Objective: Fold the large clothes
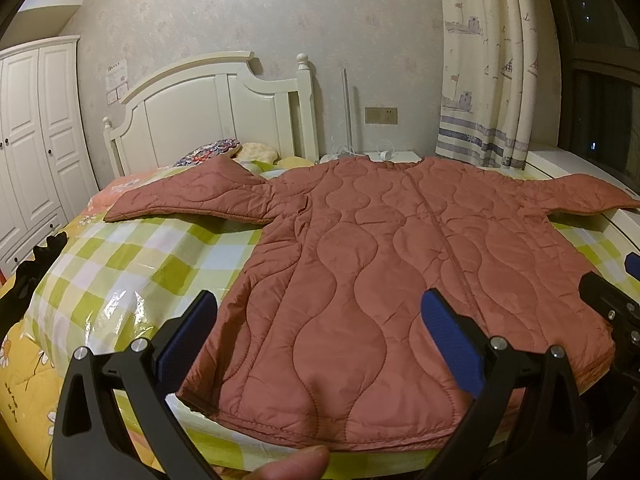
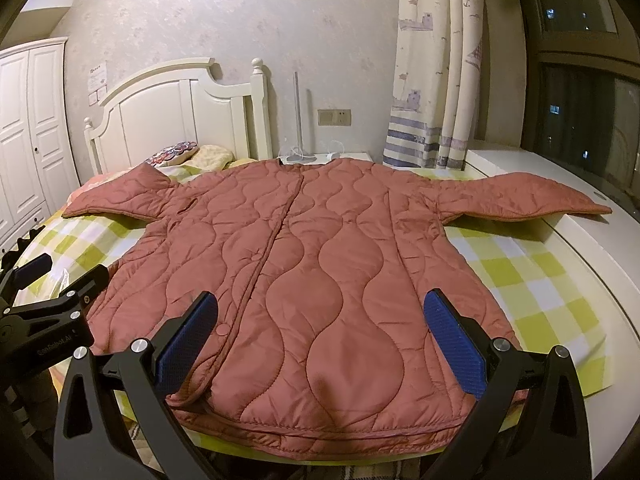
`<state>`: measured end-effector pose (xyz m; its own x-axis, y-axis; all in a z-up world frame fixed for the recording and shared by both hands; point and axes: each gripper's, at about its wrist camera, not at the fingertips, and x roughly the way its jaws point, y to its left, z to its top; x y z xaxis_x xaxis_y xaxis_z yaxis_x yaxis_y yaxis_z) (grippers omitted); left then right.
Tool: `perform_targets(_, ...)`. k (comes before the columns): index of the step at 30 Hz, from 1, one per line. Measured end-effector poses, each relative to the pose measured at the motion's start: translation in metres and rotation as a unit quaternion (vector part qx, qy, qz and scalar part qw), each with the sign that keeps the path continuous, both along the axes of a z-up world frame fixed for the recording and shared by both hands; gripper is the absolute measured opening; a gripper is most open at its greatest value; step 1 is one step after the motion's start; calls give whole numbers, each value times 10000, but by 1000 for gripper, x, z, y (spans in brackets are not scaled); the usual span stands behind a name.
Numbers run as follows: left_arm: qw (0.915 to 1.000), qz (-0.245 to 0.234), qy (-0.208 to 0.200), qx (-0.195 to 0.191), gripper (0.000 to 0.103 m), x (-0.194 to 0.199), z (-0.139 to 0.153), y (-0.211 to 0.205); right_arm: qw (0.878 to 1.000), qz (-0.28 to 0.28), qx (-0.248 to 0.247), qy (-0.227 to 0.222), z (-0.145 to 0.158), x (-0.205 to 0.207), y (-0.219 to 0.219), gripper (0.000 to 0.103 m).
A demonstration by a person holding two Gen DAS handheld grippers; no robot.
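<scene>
A rust-red quilted jacket lies flat on the bed, front up, hem toward me and both sleeves spread sideways. My left gripper hovers open above the hem's left half, blue pads wide apart with nothing between them. My right gripper hangs open over the hem's right half, also empty. The left gripper's body shows at the left edge of the right wrist view; the right gripper shows at the right edge of the left wrist view. A fingertip pokes in at the bottom.
The jacket rests on a green-and-white checked cover on a bed with a white headboard and pillows. A white wardrobe stands left, a nightstand behind, curtains and a white sill right. A dark item lies at the bed's left edge.
</scene>
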<state>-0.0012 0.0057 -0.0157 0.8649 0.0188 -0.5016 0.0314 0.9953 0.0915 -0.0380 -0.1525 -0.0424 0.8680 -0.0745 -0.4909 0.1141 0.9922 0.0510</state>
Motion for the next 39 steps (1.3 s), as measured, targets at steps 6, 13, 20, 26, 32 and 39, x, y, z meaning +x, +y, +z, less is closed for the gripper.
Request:
perform_targets(6, 9974, -368, 517, 346, 101, 34, -14, -11, 9995, -25, 125, 273, -9, 12, -11, 99)
perform_targets(13, 9791, -702, 1328, 1375, 101, 128, -42, -26, 9927, -409, 865, 728, -30, 34, -61, 99)
perform_targets(20, 9874, -346, 1441, 559, 101, 219, -46, -1, 9772, -1166, 1610, 752, -27, 67, -153, 99)
perform_targets(26, 9791, -517, 1965, -128, 101, 246, -78, 7, 9452, -2185, 2379, 477, -26, 120, -261, 96)
perform_targets(32, 9764, -567, 2068, -266, 101, 251, -81, 11, 9034, -3059, 2982, 361, -45, 160, -337, 90)
perform_targets(39, 9746, -617, 2137, -258, 101, 253, -82, 10, 8917, -3176, 3223, -62, -55, 173, -367, 42)
